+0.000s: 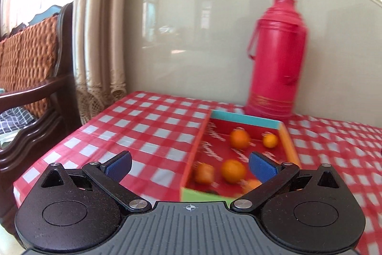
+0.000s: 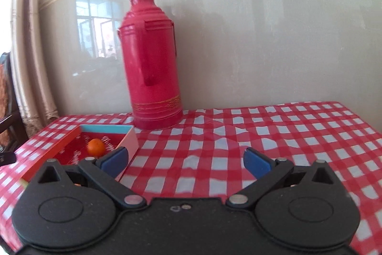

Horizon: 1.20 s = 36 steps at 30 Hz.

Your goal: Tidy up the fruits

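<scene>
Small round oranges lie loose on the red floor of a shallow open box (image 1: 290, 147) that sits on the red-and-white checked tablecloth (image 1: 152, 126), in front of and to the left of the tall red thermos flask (image 1: 277, 56) standing against the wall. In the left wrist view five fruits show: one (image 1: 239, 138) toward the box's far end nearest the flask, a smaller one (image 1: 270, 140) just right of it by the orange side wall, one (image 1: 233, 170) nearer the camera, a motion-blurred one (image 1: 203, 173) to its left, and a fifth (image 1: 252, 185) partly hidden behind the right finger. All are bright orange with smooth-looking skin; two at the far end show a small dark stem spot. The box has a turquoise far wall, orange side walls, a green near edge, and pale cursive writing repeated across its red floor, too blurred to read. The flask carries a gold patterned band near its base, with no legible lettering. The left gripper (image 1: 190, 165) hovers over the near end of the box with its blue-padded fingers (image 1: 119, 166) spread wide and holding nothing. The right gripper (image 2: 185, 159) hangs over bare cloth to the right of the box and in front of the flask, fingers likewise spread and empty; from there only one orange (image 2: 96, 146) is visible inside the box.
</scene>
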Tool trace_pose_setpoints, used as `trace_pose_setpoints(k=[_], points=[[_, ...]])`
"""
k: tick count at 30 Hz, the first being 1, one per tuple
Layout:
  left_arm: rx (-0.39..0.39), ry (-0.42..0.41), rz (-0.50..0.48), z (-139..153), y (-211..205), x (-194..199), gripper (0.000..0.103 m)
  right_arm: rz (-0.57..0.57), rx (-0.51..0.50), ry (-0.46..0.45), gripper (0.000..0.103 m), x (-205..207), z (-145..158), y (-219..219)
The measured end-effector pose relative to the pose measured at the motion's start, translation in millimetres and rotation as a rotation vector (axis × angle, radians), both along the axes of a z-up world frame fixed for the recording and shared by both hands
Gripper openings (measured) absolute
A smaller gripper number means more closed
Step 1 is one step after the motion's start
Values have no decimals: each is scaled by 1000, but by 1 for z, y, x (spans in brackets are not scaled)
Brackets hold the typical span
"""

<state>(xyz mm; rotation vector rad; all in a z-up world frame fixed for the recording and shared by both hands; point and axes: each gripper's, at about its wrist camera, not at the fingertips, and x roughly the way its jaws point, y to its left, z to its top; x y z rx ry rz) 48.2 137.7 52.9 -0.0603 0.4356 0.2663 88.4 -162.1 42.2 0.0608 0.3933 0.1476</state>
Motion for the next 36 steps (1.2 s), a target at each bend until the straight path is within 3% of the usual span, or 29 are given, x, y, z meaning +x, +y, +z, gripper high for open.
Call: trace_pose_setpoints(k=[5,10,19,36], points=[[-10,-62,-50,-4,-34,-69,103,11,-47,-30,97,-84,-12,-10],[27,-99,-65,-21,-52,-104,103,6,-150,-118,97,-124,-22,-6],[67,-82,-54,-26,-59,-101,103,15,-116,-88,97,-114,-24,-2],[66,-83,-53,-28,-61,-99,103,-12,-91,-60,97,-112,-27,-6]])
